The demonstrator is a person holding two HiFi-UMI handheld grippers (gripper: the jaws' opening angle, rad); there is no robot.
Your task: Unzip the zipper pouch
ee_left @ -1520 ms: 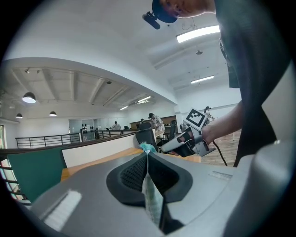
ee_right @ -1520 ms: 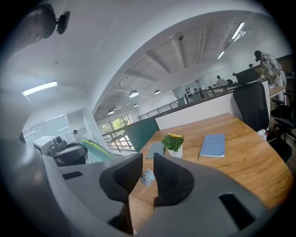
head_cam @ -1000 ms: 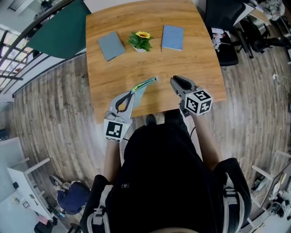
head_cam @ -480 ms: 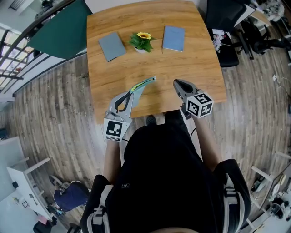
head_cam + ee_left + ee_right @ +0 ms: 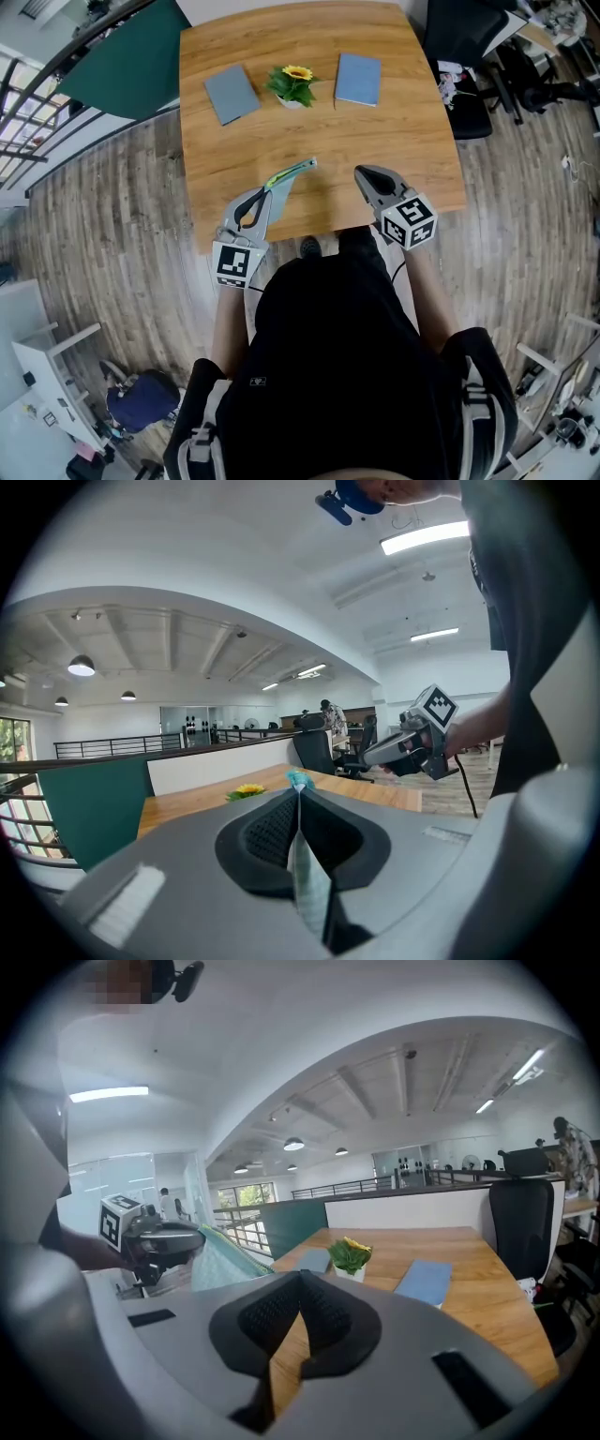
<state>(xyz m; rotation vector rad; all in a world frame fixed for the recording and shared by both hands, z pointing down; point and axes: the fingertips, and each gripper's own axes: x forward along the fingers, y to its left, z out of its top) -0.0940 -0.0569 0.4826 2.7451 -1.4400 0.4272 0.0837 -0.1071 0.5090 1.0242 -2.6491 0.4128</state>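
Note:
A flat teal zipper pouch is held up over the near edge of the wooden table. My left gripper is shut on its near end. In the left gripper view the pouch runs edge-on between the closed pads, and its teal tip pokes out past the left gripper. My right gripper hovers to the right of the pouch, apart from it. The right gripper view shows this gripper shut with nothing between the pads, and the pouch off to its left.
Further back on the table lie a grey notebook and a blue notebook, with a small potted sunflower between them. A black office chair stands at the table's right. A dark green panel is at the left.
The right gripper's jaws have closed on nothing and the gripper has rolled a little. The pouch's far tip has shifted slightly left. The left gripper has kept its grip.

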